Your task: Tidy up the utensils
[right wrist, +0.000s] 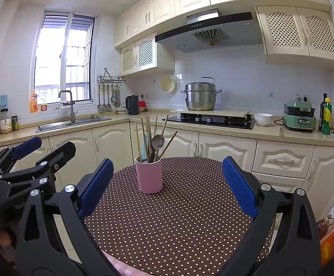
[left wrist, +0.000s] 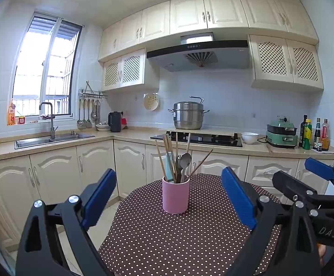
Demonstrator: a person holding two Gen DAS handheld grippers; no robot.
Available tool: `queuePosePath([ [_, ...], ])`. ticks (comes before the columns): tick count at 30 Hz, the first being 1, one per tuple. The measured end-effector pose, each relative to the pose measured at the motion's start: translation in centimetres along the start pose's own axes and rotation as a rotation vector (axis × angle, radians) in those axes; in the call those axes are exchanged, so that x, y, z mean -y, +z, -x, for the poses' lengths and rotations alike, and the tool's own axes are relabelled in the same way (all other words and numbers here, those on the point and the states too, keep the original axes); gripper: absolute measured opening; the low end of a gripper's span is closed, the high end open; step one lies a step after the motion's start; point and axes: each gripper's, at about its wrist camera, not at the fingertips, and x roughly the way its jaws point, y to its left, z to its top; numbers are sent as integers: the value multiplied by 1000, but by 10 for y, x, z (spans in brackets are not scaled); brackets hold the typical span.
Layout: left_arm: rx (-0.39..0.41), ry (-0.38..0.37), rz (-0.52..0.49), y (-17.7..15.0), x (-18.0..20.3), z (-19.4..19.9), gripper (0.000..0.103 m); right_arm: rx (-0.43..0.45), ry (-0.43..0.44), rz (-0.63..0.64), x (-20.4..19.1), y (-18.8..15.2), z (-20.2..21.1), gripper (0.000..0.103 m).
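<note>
A pink cup [left wrist: 175,195] [right wrist: 149,175] stands upright on the round table with a brown polka-dot cloth [left wrist: 167,237] [right wrist: 178,218]. It holds several wooden chopsticks [left wrist: 167,154] [right wrist: 144,135], a metal spoon [left wrist: 185,159] [right wrist: 157,140] and a pale green utensil. My left gripper [left wrist: 168,182] is open, held above the near side of the table with the cup framed between its blue pads. My right gripper [right wrist: 167,170] is open too, nothing between its fingers. Each view shows the other gripper [left wrist: 305,172] [right wrist: 42,148] at its side edge.
Cream cabinets and a beige counter run behind the table. On the counter are a sink [left wrist: 51,139], a black hob [left wrist: 197,139] with a steel pot [left wrist: 188,115], a white bowl [left wrist: 249,137], a green cooker [left wrist: 281,134] and bottles [left wrist: 314,133]. Floor tiles lie left of the table.
</note>
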Motion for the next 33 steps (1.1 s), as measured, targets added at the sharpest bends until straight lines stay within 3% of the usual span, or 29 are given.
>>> queuePosePath([
  [33,-7,7,0,-5,0,-4,91,-18,14,-15,2,-4,-4,94],
])
